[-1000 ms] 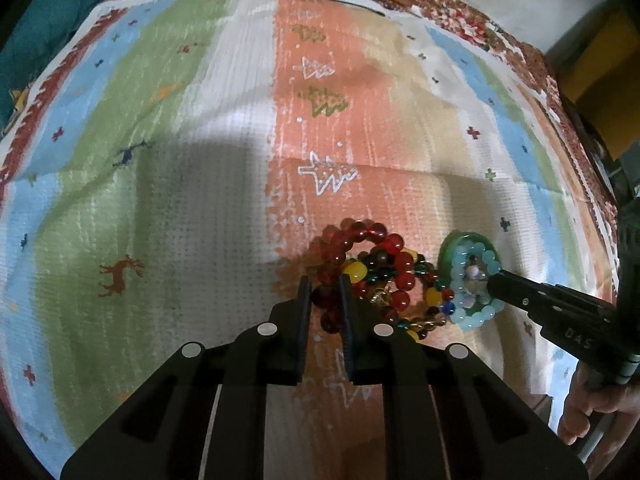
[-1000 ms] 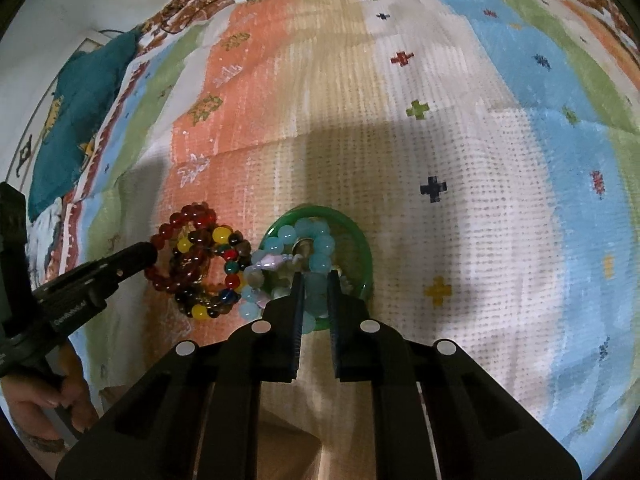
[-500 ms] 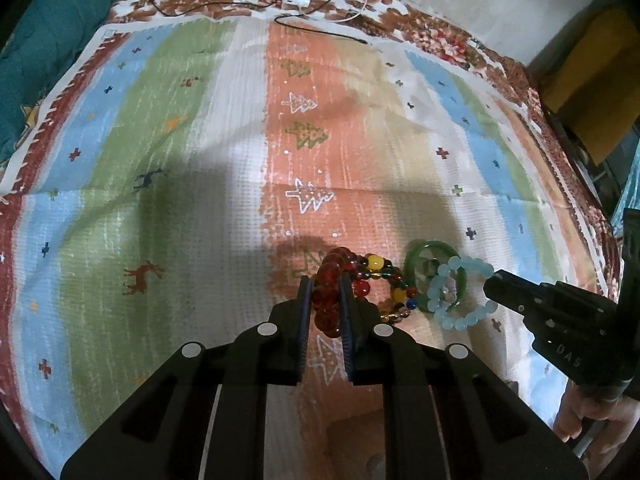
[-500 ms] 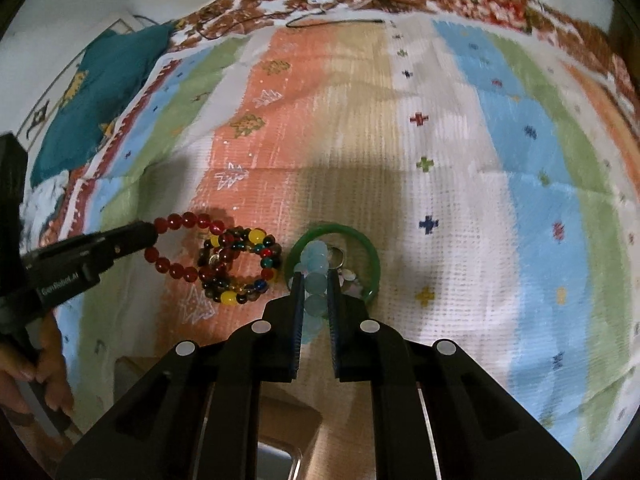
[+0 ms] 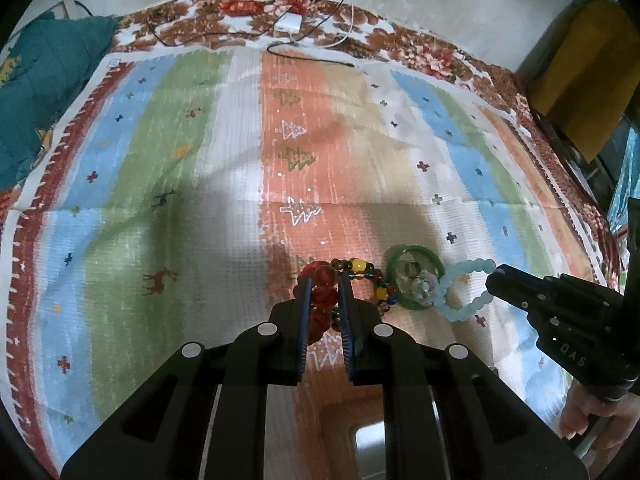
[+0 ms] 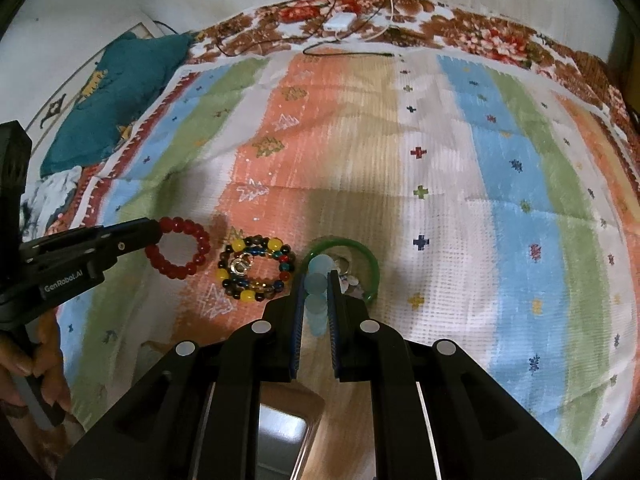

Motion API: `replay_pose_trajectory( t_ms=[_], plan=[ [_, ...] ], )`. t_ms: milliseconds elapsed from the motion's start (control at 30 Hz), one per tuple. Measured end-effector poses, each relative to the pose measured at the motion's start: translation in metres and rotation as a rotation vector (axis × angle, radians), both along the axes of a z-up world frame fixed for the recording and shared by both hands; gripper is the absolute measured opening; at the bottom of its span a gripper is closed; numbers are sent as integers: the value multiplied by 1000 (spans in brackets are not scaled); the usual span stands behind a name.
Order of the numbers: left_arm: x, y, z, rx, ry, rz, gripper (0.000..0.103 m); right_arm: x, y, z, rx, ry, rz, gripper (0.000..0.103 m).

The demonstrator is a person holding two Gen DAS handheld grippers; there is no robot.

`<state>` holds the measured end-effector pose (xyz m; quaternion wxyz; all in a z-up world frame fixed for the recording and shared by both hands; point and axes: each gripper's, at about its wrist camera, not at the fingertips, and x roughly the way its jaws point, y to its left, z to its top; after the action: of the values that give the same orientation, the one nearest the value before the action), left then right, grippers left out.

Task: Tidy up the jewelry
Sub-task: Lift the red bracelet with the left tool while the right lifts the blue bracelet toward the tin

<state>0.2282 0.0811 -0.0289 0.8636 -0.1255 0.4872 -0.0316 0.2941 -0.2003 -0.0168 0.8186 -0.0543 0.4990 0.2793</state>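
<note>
My left gripper (image 5: 325, 280) is shut on a red bead bracelet (image 5: 323, 296), lifted above the striped cloth; it also shows in the right wrist view (image 6: 178, 248). My right gripper (image 6: 317, 276) is shut on a pale blue bead bracelet (image 6: 318, 292), which hangs from its tips in the left wrist view (image 5: 464, 292). On the cloth lie a multicolour bead bracelet (image 6: 256, 268) with a small gold ring (image 6: 241, 266) inside it, and a green bangle (image 6: 360, 258) with small pieces inside it (image 5: 420, 284).
The striped cloth (image 5: 200, 160) covers a bed. A teal pillow (image 5: 44, 80) lies at the far left. A white charger with cables (image 5: 288, 24) lies at the far edge. A wooden box with a metal tray (image 6: 280, 432) sits below the grippers.
Both grippers have risen and pulled back, each carrying its bracelet. The red bracelet has come clear to the left of the multicolour one, and the blue bracelet has lifted off the green bangle.
</note>
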Motion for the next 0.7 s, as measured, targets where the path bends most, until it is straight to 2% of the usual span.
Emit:
replay_pose_trajectory(
  t_ms=[400, 700],
  plan=[
    [-27, -7, 23, -27, -55, -2, 13, -25, -4, 18, 4, -48, 24, 12],
    [-48, -16, 36, -14, -94, -26, 13, -46, -8, 30, 2, -94, 42, 12]
  ],
)
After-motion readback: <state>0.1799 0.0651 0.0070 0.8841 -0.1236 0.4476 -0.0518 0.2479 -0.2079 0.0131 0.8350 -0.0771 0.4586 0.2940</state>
